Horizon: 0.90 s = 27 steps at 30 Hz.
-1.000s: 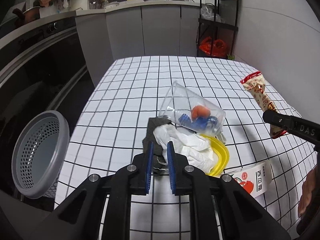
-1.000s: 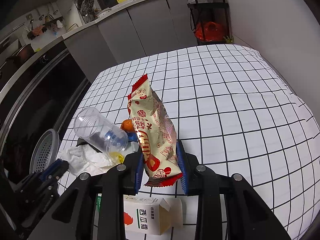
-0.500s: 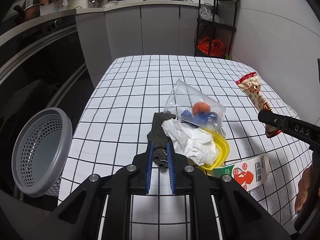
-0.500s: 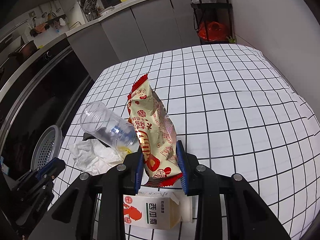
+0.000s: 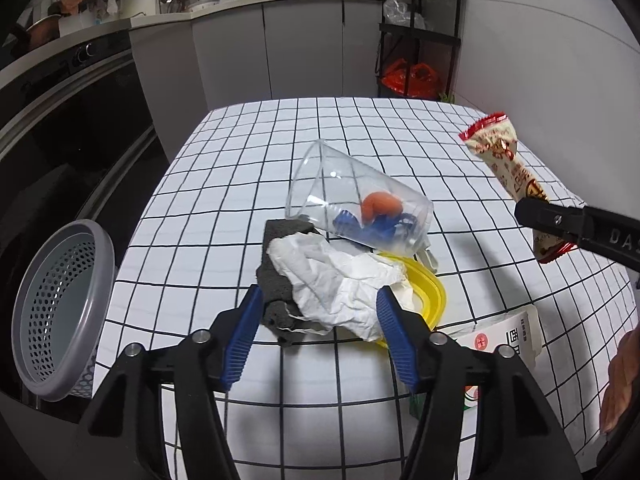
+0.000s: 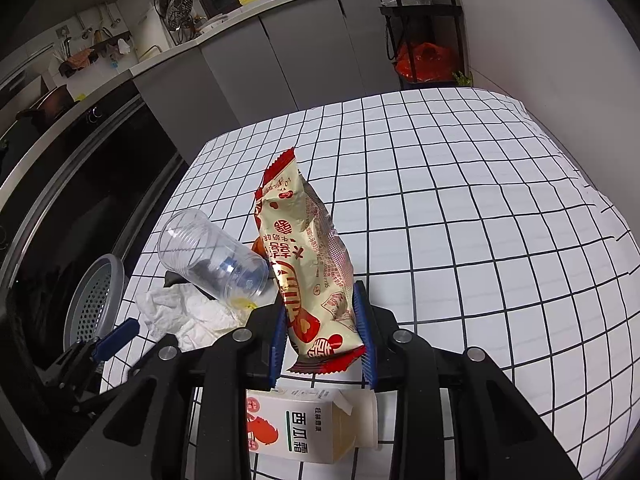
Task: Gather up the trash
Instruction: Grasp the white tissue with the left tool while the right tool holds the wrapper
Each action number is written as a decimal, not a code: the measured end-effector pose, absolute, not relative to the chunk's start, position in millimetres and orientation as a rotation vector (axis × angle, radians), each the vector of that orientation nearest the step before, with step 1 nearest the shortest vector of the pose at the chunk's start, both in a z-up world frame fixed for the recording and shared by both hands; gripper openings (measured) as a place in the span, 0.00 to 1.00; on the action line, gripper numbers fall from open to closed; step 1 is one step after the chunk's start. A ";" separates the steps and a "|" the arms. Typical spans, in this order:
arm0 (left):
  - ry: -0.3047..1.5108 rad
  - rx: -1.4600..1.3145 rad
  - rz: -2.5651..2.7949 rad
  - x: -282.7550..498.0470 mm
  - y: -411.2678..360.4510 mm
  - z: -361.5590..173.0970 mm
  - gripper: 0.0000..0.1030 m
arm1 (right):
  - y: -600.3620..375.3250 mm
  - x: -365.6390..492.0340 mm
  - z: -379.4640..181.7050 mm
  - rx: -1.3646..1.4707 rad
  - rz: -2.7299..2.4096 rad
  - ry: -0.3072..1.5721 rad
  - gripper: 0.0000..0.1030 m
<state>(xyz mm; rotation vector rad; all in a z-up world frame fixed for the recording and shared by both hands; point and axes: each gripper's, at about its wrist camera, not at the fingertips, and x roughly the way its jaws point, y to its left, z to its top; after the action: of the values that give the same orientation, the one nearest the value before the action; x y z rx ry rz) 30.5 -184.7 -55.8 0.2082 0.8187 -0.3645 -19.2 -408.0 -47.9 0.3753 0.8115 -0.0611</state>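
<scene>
Trash lay piled just ahead of our left gripper (image 5: 320, 316), whose jaws had just been opening around the crumpled tissue (image 5: 340, 284), while our right gripper (image 6: 322, 328) held the snack wrapper (image 6: 308, 264) clamped for carrying.

A red-and-cream snack wrapper (image 6: 310, 276) stands upright off the bench, pinched near its lower end; a clear plastic cup (image 5: 356, 200) lies on its side, mouth away, with an orange scrap (image 5: 380, 206) and blue bits (image 5: 372, 226) seen through its wall; a crumpled white tissue (image 5: 340, 284) lies over a dark grey sponge (image 5: 276, 280) and a yellow lid (image 5: 428, 288); a white drink carton (image 6: 312, 428) lies flat at the near edge; a grey perforated basket (image 5: 56, 308) stands tilted beside the bench.
</scene>
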 end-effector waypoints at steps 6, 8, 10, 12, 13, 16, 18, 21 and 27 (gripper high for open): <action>0.856 0.233 -0.346 40.3 -199.0 -72.2 0.61 | -410.3 -18.8 -44.5 0.378 -0.058 0.803 0.29; 0.868 0.236 -0.338 42.0 -201.6 -76.5 0.61 | -411.6 -18.8 -43.8 0.381 -0.055 0.802 0.29; 0.882 0.230 -0.338 43.5 -203.1 -79.8 0.61 | -412.3 -18.9 -43.7 0.385 -0.052 0.802 0.29; 0.885 0.229 -0.337 43.8 -204.5 -81.5 0.61 | -412.7 -18.4 -44.4 0.389 -0.051 0.804 0.29; 0.881 0.237 -0.333 43.3 -206.0 -81.9 0.56 | -412.9 -18.2 -44.6 0.388 -0.051 0.805 0.29; 0.876 0.257 -0.324 42.1 -209.0 -82.7 0.34 | -412.8 -17.5 -45.2 0.389 -0.051 0.808 0.29; 0.882 0.257 -0.331 42.4 -209.1 -82.9 0.22 | -412.0 -17.1 -45.6 0.389 -0.052 0.808 0.29; 0.882 0.254 -0.336 40.3 -208.5 -82.2 0.15 | -411.5 -17.2 -45.6 0.388 -0.053 0.808 0.29; 0.875 0.233 -0.349 38.4 -202.7 -76.3 0.10 | -412.4 -16.9 -46.0 0.389 -0.052 0.809 0.29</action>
<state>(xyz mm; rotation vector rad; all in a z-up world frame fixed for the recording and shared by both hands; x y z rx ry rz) 38.4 -202.7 -76.3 0.2334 0.8754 -0.3489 -16.9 -412.4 -46.0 0.3886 0.8093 -0.0521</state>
